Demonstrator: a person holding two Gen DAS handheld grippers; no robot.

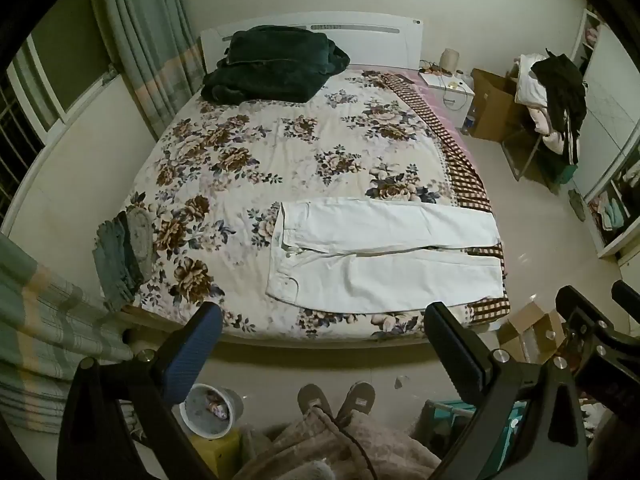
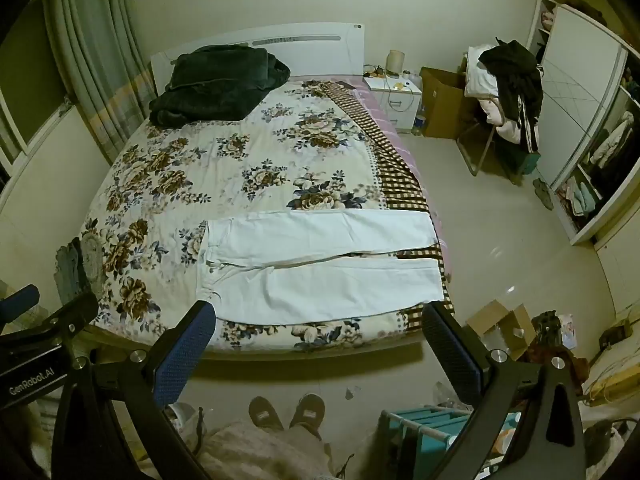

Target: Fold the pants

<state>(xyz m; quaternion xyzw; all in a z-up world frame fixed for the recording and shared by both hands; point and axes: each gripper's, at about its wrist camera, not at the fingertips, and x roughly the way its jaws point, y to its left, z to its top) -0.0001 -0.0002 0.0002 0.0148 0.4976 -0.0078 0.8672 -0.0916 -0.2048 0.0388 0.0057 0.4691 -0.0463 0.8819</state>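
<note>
The left gripper (image 1: 322,322) was held wide open with nothing between its two fingers, poised above the floor just short of the foot of the bed (image 1: 248,148). The right gripper (image 2: 318,320) was spread just as wide and was also empty, hovering beside the left one at the same edge of the bed. Below both grippers, a pair of brown slippers (image 2: 286,410) pointed toward the bed.

A pair of white pants (image 1: 384,256) lay flat and unfolded across the near end of the bed, on a cream bedspread (image 2: 240,168) printed with brown and blue flowers. The waistband sat toward the middle of the bed and the two legs ran side by side to the right, their hems reaching the right edge. Neither gripper touched the pants.

At the left edge of the bed rested a small pile of grey folded clothes (image 1: 120,252). A dark green blanket (image 1: 272,66) was heaped near the white headboard (image 2: 312,48). Past the right side of the bed stood a white nightstand (image 2: 396,98), a cardboard box (image 2: 444,100) and a chair piled with clothes (image 2: 508,84).
</note>
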